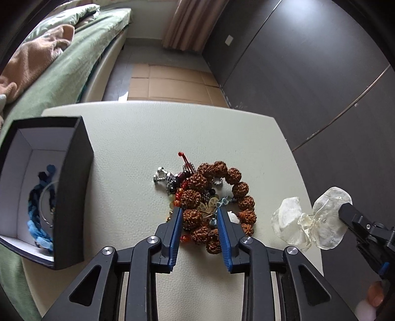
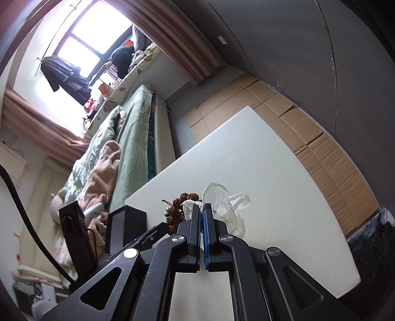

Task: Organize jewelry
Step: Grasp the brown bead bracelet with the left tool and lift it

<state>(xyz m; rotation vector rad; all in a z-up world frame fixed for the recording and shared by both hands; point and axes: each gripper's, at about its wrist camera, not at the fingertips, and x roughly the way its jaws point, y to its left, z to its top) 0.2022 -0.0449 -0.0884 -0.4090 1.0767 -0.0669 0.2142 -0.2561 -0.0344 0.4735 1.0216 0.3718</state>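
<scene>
Jewelry pile (image 1: 209, 202) w/ left gripper (image 1: 200, 211) astride; right gripper (image 2: 203, 207) pinching organza pouch (image 2: 222, 200).

I see bed (image 1: 64, 71) with green cover | peach blanket (image 1: 32, 56) on it | flattened cardboard (image 1: 172, 84) on floor | curtain (image 1: 187, 22) | dark wardrobe (image 1: 308, 74)

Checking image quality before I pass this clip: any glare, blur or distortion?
Left wrist view: sharp, evenly lit, soft shadows under the bead pile; fisheye bends the table edges. Right wrist view: window blown out white, scene tilted, foreground still sharp.
</scene>
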